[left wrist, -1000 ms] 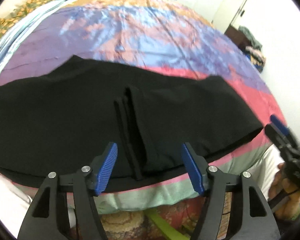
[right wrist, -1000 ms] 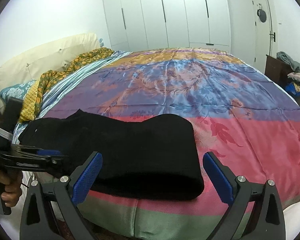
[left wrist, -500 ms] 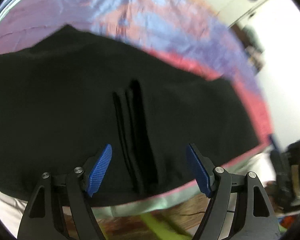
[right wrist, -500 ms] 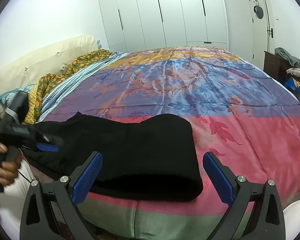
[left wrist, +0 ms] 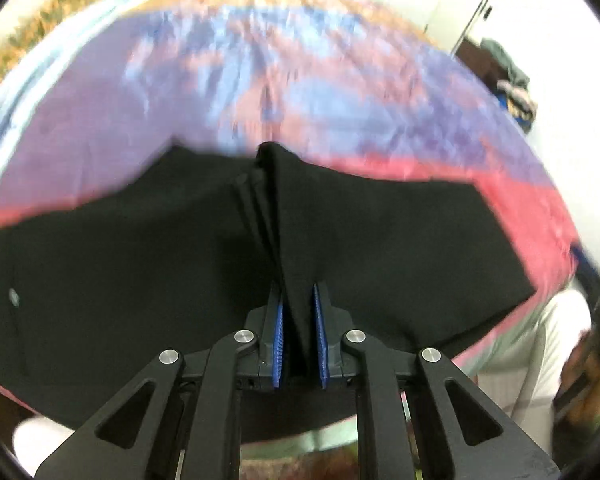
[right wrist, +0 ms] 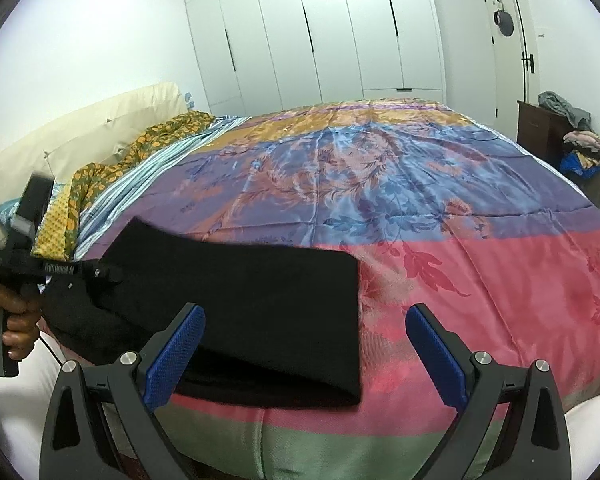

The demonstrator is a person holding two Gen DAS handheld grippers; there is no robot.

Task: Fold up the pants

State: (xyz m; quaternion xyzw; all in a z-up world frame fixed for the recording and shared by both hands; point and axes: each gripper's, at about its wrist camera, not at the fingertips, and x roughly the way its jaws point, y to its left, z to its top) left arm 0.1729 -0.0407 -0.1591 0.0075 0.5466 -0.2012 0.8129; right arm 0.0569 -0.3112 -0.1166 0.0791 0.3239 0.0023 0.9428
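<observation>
Black pants [left wrist: 140,280] lie across the near edge of the bed. In the left wrist view my left gripper [left wrist: 299,312] has its jaws closing on a raised ridge of the black cloth at the middle; the blue pads [left wrist: 278,332] press it from both sides and the fabric tents up. The right wrist view shows the same pants [right wrist: 260,300] with their right end folded square. My right gripper [right wrist: 304,312] hangs open just above that end, nothing between its fingers. The left gripper [right wrist: 100,276] shows there at the far left, held by a hand [right wrist: 12,320].
A bedspread [right wrist: 380,180] in purple, blue and red covers the bed. Pillows [right wrist: 100,128] and a patterned cloth [right wrist: 160,140] lie at the left. White wardrobes [right wrist: 320,32] stand behind, with a door [right wrist: 508,40] and a dark dresser [right wrist: 540,128] with clothes on it to the right.
My left gripper has come down onto the pants and its jaws went from wide open to pinching the middle ridge, which now stands up. The right gripper has stayed where it was.
</observation>
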